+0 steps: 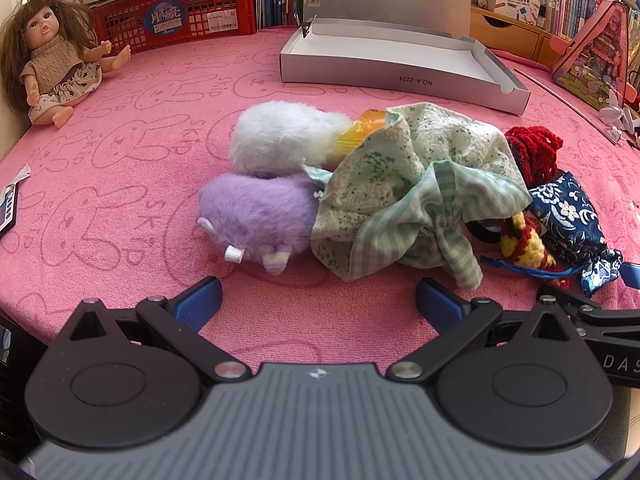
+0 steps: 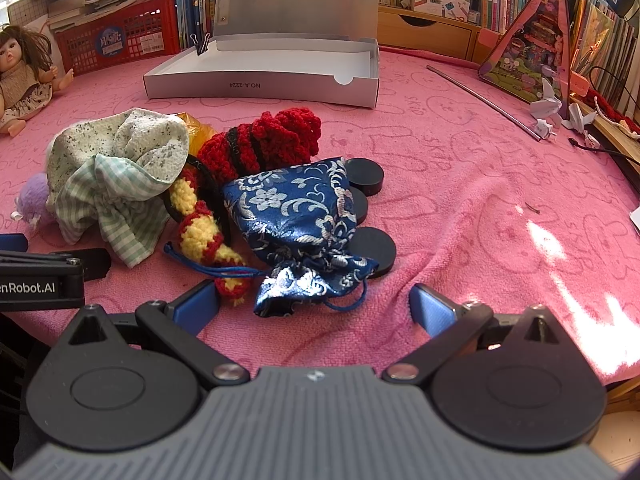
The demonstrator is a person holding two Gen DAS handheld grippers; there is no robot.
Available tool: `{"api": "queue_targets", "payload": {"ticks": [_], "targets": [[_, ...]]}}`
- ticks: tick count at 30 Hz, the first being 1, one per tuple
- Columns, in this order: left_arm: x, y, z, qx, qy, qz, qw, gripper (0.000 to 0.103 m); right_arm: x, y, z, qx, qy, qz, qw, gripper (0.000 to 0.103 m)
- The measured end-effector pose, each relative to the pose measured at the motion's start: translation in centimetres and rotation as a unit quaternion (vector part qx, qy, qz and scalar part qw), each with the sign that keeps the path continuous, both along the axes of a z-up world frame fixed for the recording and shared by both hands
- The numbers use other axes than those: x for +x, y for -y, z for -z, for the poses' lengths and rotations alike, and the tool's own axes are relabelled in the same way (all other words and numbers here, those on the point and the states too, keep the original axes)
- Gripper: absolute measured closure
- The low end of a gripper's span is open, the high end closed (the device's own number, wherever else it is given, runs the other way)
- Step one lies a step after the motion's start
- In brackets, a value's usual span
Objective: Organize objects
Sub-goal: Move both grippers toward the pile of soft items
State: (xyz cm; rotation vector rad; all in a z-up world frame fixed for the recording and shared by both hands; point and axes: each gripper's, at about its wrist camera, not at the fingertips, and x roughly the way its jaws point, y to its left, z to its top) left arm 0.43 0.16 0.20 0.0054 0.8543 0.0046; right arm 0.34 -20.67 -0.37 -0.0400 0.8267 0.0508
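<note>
A heap of objects lies on the pink cloth. A white plush (image 1: pixel 284 140) and a purple plush (image 1: pixel 256 216) sit left of a crumpled green cloth (image 1: pixel 416 196) (image 2: pixel 116 168). Right of it are red crochet (image 2: pixel 264 136) (image 1: pixel 534 150), a yellow-red crochet piece (image 2: pixel 200 224), a blue brocade pouch (image 2: pixel 300 220) (image 1: pixel 568 216) and black discs (image 2: pixel 374 248). An open white box (image 1: pixel 400 68) (image 2: pixel 264 76) stands behind. My left gripper (image 1: pixel 318 300) is open, just short of the cloth. My right gripper (image 2: pixel 314 304) is open, with the pouch's tied neck between its fingertips.
A doll (image 1: pixel 52 64) (image 2: pixel 22 80) sits at the far left by a red crate (image 1: pixel 180 16) (image 2: pixel 116 44). Books line the back. A pink triangular toy house (image 2: pixel 536 44) and a thin metal rod (image 2: pixel 484 100) lie at the right.
</note>
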Motion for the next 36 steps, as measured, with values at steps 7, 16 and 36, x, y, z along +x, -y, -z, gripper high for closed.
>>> {"api": "queue_targets", "payload": {"ticks": [7, 16, 36], "targets": [[0.0, 0.0, 0.0, 0.0, 0.0, 0.0, 1.0, 0.0, 0.0, 0.0, 0.0, 0.0, 0.0, 0.0, 1.0, 0.0], [0.0, 0.0, 0.0, 0.0, 0.0, 0.0, 1.0, 0.0, 0.0, 0.0, 0.0, 0.0, 0.0, -0.002, 1.0, 0.0], [-1.1, 0.1, 0.2, 0.002, 0.032, 0.023, 0.9992, 0.0, -0.2, -0.1, -0.2, 0.008, 0.007, 0.002, 1.0, 0.0]]}}
